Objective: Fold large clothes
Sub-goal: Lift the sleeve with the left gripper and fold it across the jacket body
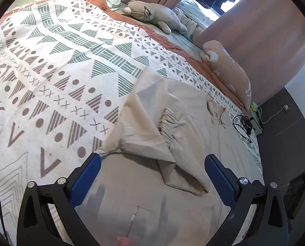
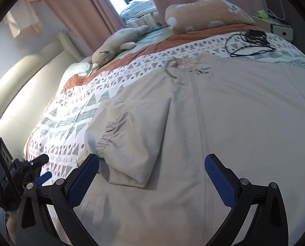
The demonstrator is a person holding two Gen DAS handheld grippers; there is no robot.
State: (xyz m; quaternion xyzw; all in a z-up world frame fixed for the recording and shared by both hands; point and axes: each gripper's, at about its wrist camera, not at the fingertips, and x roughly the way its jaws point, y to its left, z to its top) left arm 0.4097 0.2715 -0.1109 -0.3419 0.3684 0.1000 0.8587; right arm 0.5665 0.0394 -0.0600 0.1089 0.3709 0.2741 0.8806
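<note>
Since the beige jacket (image 2: 224, 127) is thin, soft and light, I judge it will drape and slide, so seams, hem or the elastic cuff (image 1: 168, 119) are the best holds. It lies spread on the bed's patterned cover (image 1: 50, 71), one sleeve (image 2: 136, 143) folded across its front, left of the zip. My left tongs (image 1: 152, 164) and right tongs (image 2: 152, 164) both stand wide, gripping nothing. Plush toys, a cable tangle (image 2: 250, 41) and pink curtains sit far.

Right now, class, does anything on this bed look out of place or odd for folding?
Yes. A tangled black cable lies on the bedspread just beyond the beige jacket, an odd thing on a bed. The jacket's sleeve is folded across its front, at a slant.
</note>
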